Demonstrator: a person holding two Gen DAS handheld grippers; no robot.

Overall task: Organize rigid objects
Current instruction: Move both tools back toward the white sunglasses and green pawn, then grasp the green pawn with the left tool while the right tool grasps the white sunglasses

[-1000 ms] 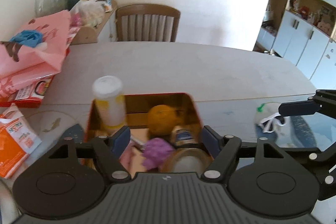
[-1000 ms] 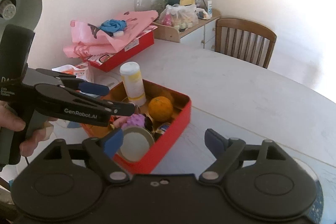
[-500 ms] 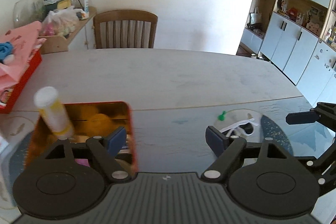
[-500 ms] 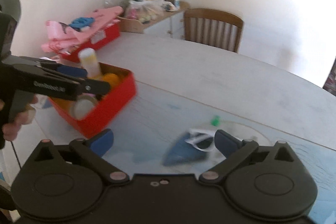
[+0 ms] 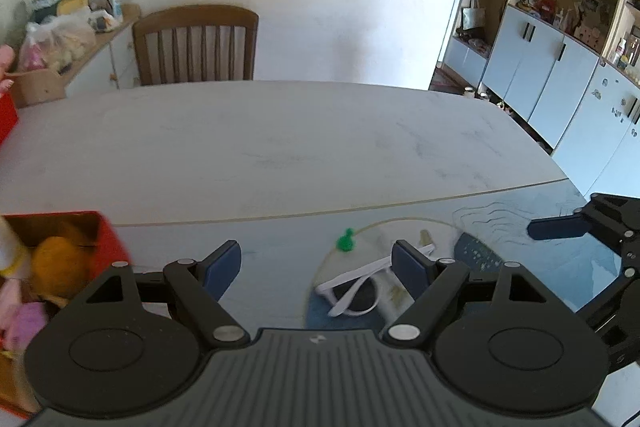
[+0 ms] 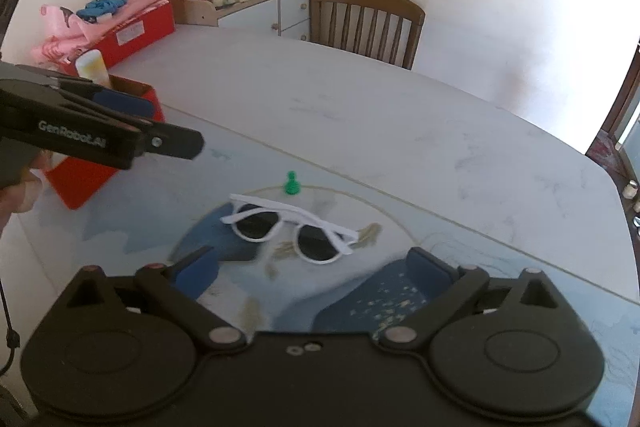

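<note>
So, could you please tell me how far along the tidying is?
Done: the red box already holds a bottle and an orange. In hand: nothing; the left tool and right tool are open and empty. Left: the white sunglasses and green pin lie on the table.

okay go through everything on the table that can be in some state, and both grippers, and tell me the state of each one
left gripper: open, empty; jaws have just been opening.
right gripper: open, empty; jaws just closed in a little.
white sunglasses: folded, lying on the mat.
green pawn: upright, beyond the sunglasses.
red box: open-topped, partly filled.
white and yellow bottle: upright in the box, capped.
orange ball: lying in the box.
</note>
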